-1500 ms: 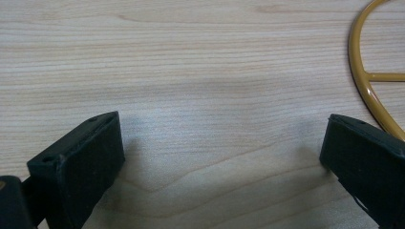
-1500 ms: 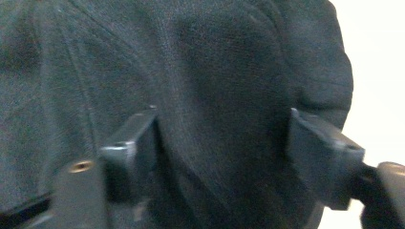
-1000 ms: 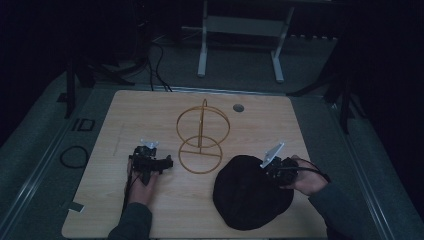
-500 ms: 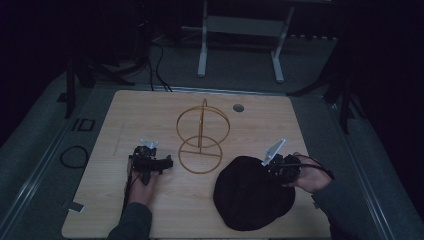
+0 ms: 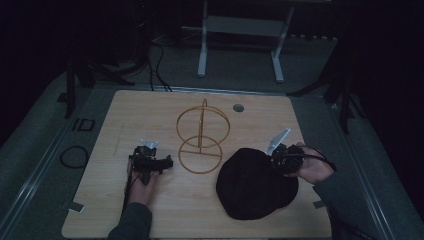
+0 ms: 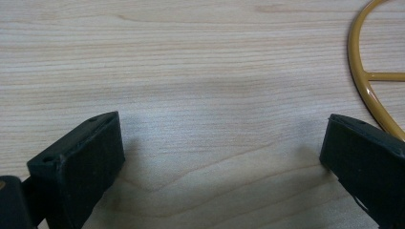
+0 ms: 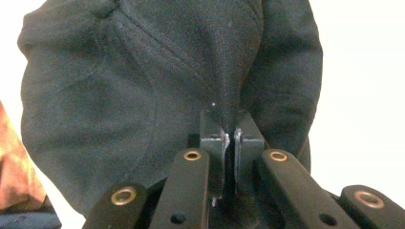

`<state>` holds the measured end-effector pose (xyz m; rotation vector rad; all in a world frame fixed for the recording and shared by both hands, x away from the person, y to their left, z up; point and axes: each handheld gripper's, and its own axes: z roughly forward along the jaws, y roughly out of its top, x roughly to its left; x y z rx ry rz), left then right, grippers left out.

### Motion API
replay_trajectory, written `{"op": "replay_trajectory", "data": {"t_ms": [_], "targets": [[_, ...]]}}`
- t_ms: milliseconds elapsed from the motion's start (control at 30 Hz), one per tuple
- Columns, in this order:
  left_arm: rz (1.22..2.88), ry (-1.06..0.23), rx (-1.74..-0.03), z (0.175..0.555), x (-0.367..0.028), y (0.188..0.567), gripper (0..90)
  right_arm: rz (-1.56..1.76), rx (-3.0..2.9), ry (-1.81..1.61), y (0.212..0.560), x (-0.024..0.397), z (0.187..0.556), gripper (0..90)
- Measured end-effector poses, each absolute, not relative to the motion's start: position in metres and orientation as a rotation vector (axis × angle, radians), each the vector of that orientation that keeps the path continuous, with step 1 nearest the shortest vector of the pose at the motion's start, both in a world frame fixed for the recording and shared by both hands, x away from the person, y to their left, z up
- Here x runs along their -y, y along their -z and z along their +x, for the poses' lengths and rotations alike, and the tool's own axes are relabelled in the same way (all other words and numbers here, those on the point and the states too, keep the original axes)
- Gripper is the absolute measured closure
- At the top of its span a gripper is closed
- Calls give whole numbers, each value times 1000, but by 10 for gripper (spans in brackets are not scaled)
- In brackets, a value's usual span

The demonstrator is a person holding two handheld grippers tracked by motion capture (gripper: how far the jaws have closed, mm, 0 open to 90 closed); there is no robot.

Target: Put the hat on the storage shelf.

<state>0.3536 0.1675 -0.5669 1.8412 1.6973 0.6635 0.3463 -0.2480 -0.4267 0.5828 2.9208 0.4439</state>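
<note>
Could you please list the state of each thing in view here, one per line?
Black hat: lying on the table, its edge pinched into a fold and lifted.
Right tool: shut on the black hat's fabric.
Left tool: open, nothing between its jaws, low over the table.
Gold wire stand: upright, bare, nothing hung on it.
Table: wooden top.

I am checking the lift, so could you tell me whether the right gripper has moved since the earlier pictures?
Yes. The right gripper, shut on the black hat, has shifted slightly right, farther from the gold wire stand.
</note>
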Motion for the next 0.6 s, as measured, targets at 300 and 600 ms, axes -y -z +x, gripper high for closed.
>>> {"op": "replay_trajectory", "data": {"t_ms": [300,600], "targets": [[1842,-662,-1697,354,-167,567,7,656,-2857,-479,410,255,362,862],[1845,-662,-1696,354,-168,567,7,855,-2791,-531,398,262,383,861]]}}
